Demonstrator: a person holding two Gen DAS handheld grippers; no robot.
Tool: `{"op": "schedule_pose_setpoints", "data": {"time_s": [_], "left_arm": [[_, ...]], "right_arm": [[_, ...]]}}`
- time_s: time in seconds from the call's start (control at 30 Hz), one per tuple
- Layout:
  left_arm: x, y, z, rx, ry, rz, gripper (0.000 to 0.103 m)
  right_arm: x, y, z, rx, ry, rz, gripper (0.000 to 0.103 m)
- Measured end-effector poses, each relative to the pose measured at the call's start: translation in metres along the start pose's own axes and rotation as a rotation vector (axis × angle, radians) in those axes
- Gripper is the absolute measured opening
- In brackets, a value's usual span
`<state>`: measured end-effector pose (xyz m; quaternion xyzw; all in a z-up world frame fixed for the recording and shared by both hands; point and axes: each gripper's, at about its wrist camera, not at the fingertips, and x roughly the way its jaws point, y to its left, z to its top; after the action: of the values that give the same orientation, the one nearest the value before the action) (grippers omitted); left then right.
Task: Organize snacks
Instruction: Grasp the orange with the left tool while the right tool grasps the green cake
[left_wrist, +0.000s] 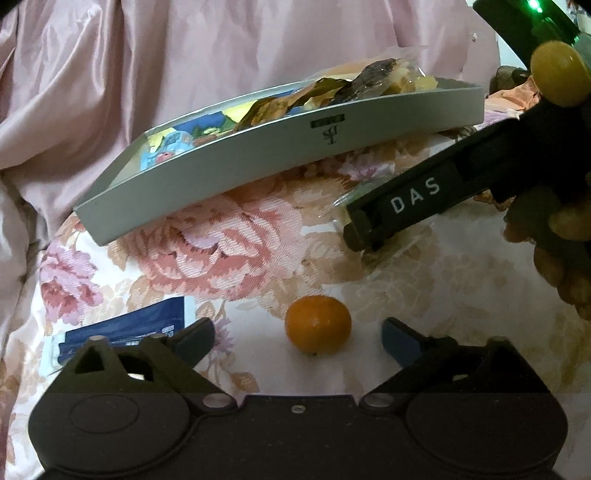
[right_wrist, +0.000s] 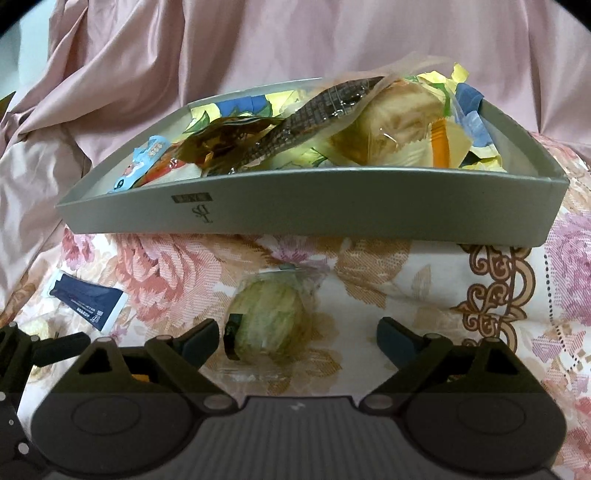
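Left gripper (left_wrist: 298, 336) first: its fingers (left_wrist: 194, 338) are spread wide, and a small orange mandarin (left_wrist: 317, 323) sits on the cloth between the tips, touching neither pad. Nothing is held. Over on the right gripper (right_wrist: 295, 338), same story: the fingers (right_wrist: 197, 341) stand wide apart, with a pale green pastry in a clear wrapper (right_wrist: 267, 323) lying between them, close by the left tip, not clamped.

Moving outward, both snacks rest on a floral tablecloth (right_wrist: 406, 280) covering the bench. A dark blue sachet (right_wrist: 86, 299) lies off to the left, well apart from the pastry. Beyond them stands a shallow grey box (right_wrist: 332, 201), already heaped with wrapped snacks. In the left view, the right gripper reaches in from the right, a hand (left_wrist: 561, 236) around its handle. Pink fabric (right_wrist: 184, 48) hangs behind.
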<state>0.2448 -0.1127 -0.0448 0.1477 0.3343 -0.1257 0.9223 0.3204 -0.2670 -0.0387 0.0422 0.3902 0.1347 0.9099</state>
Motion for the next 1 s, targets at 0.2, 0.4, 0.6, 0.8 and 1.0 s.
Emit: {"op": "schedule_pose_setpoints", "data": {"time_s": [0.2, 0.4, 0.6, 0.8, 1.0], "left_arm": [[0.001, 0.004, -0.001, -0.054, -0.010, -0.025, 0.082], [-0.001, 0.002, -0.002, -0.069, -0.018, -0.043, 0.060], [-0.002, 0.002, -0.006, -0.109, -0.030, -0.066, 0.047], [-0.006, 0.008, -0.009, -0.172, -0.035, -0.065, 0.039], [-0.023, 0.012, -0.023, -0.278, -0.042, -0.028, 0.038]], "right_arm": [[0.002, 0.001, -0.001, -0.002, 0.001, 0.001, 0.095], [0.002, 0.003, 0.000, -0.006, 0.001, -0.003, 0.095], [0.001, 0.005, -0.001, -0.016, 0.005, -0.012, 0.095], [0.004, 0.011, -0.002, -0.036, 0.009, -0.020, 0.093], [0.003, 0.019, -0.002, -0.071, 0.031, 0.007, 0.075]]}}
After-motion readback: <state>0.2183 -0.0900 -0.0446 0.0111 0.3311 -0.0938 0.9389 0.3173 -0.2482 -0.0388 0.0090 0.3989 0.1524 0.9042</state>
